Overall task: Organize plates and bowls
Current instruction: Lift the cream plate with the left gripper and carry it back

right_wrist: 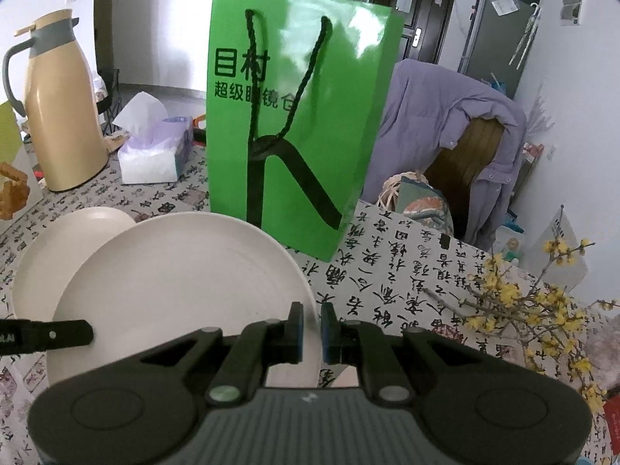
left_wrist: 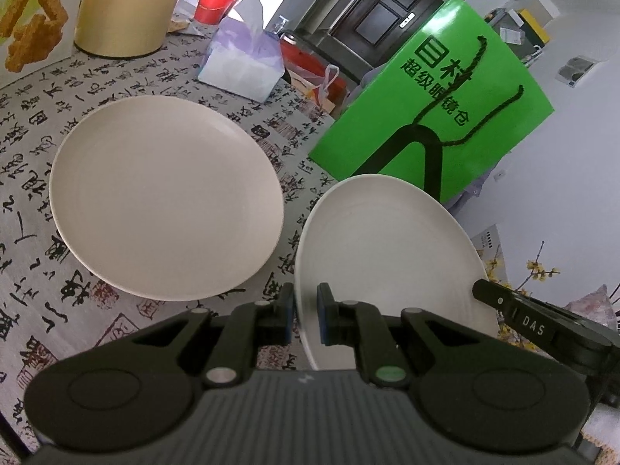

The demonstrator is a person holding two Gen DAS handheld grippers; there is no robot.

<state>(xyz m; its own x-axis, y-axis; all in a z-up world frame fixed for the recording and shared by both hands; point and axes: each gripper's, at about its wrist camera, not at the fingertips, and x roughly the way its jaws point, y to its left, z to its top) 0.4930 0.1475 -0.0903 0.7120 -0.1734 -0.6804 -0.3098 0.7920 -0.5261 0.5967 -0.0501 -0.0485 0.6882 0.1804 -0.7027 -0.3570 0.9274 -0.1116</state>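
1. While both grippers clamp 1 white plate, the left gripper point(left_wrist: 305, 312) pinches its left rim and the right gripper point(right_wrist: 310, 329) pinches its right rim, each with jaws clenched on the edge.
2. That held plate point(left_wrist: 387, 255) is tilted, its left edge just beside a second plate point(left_wrist: 166, 201).
3. The second plate lies flat on the tablecloth point(left_wrist: 46, 302), which is printed with black calligraphy.
4. A green bag point(right_wrist: 298, 124) stands upright just behind the held plate.
5. A tissue pack point(right_wrist: 155, 155) and a beige jug point(right_wrist: 58, 116) sit farther back on the left.
6. Yellow blossom twigs point(right_wrist: 523, 310) lie on the cloth at the right.
7. A purple jacket point(right_wrist: 457, 116) hangs on a chair beyond the table.
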